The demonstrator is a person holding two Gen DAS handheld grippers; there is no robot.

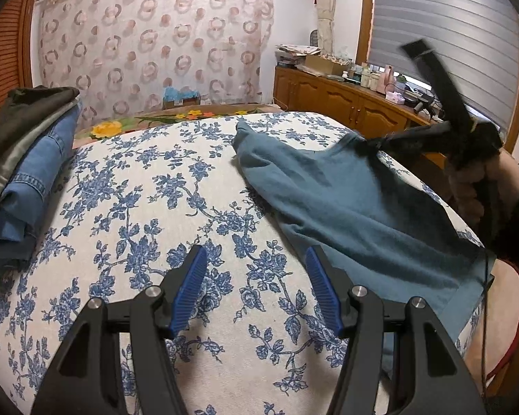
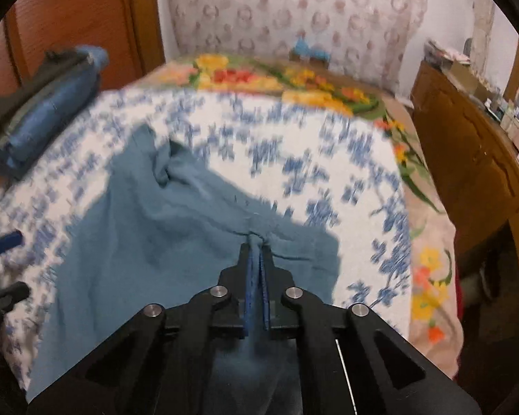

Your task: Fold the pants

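Observation:
Teal pants [image 1: 346, 200] lie crumpled on the right side of a bed with a blue-flowered cover [image 1: 138, 190]. My left gripper [image 1: 255, 252] hovers open over the cover just left of the pants' near edge, with nothing between its blue pads. My right gripper [image 1: 366, 145], held by a hand [image 1: 467, 186], pinches the far right edge of the cloth. In the right wrist view the right gripper [image 2: 256, 243] is shut on a bunched fold of the pants [image 2: 138, 242], and the cloth spreads out to the left. The left gripper's fingers [image 2: 7, 240] show at the left edge.
A stack of folded clothes [image 1: 34, 159], jeans among them, sits at the bed's left side [image 2: 45, 114]. A flowered blanket [image 2: 294, 83] covers the bed's far end. A wooden cabinet [image 1: 346, 100] with bottles and boxes runs along the right [image 2: 467, 152].

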